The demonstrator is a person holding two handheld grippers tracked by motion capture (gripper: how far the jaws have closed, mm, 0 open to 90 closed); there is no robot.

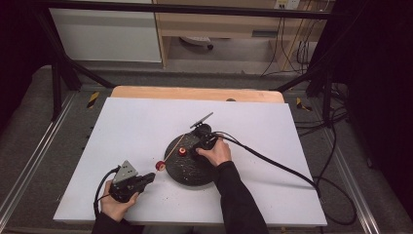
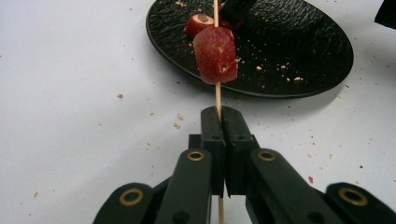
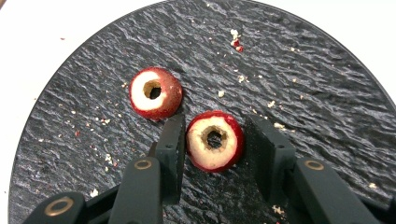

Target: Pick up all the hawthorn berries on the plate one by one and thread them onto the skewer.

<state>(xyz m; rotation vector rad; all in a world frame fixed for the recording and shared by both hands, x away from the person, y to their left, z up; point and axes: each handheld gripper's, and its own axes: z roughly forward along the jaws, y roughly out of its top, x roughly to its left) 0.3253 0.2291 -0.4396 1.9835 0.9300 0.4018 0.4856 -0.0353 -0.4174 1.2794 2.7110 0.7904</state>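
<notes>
Left hand-held gripper (image 2: 218, 122), shut on the skewer (image 2: 217, 95) near the table's front edge, aims its long axis toward the plate (image 1: 182, 173); right hand-held gripper (image 3: 215, 140) clasps a cored fruit piece (image 3: 215, 145) there

Red, pale-fleshed fruit pieces (image 3: 214, 140) on a rough-textured black plate (image 3: 303, 93), white table (image 1: 146, 126).
</notes>
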